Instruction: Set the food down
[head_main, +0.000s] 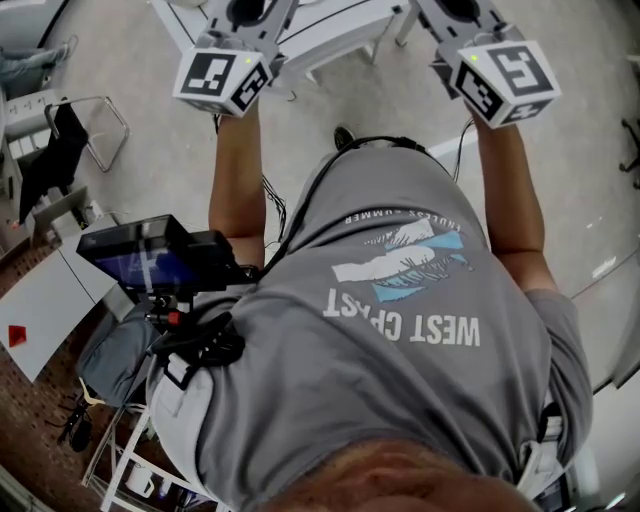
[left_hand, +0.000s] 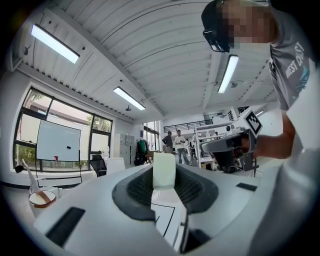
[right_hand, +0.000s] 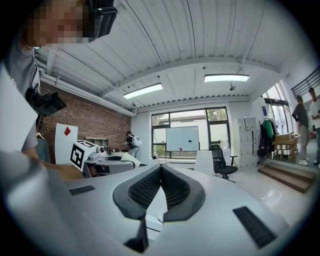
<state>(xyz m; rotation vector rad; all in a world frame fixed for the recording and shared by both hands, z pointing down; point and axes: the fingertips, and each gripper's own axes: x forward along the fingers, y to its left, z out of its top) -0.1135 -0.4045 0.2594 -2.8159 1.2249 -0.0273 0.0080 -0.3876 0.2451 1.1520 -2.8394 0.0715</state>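
One item is in hand: the left gripper (left_hand: 164, 181) is clamped on a pale block (left_hand: 164, 169) — presumably the food — held up in open air. The right gripper (right_hand: 160, 172) is empty, its pads together. The set-down is not yet done, and no landing surface shows under the jaws. The room ahead is open — the nearest object is a bowl (left_hand: 42, 198), low left.

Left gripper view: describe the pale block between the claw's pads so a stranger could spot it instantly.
Start at the white left claw filling the lower half of the left gripper view, then find its dark ribbed pads. Pinched upright between them stands a pale whitish rectangular block, the only smooth, light thing against those dark pads.
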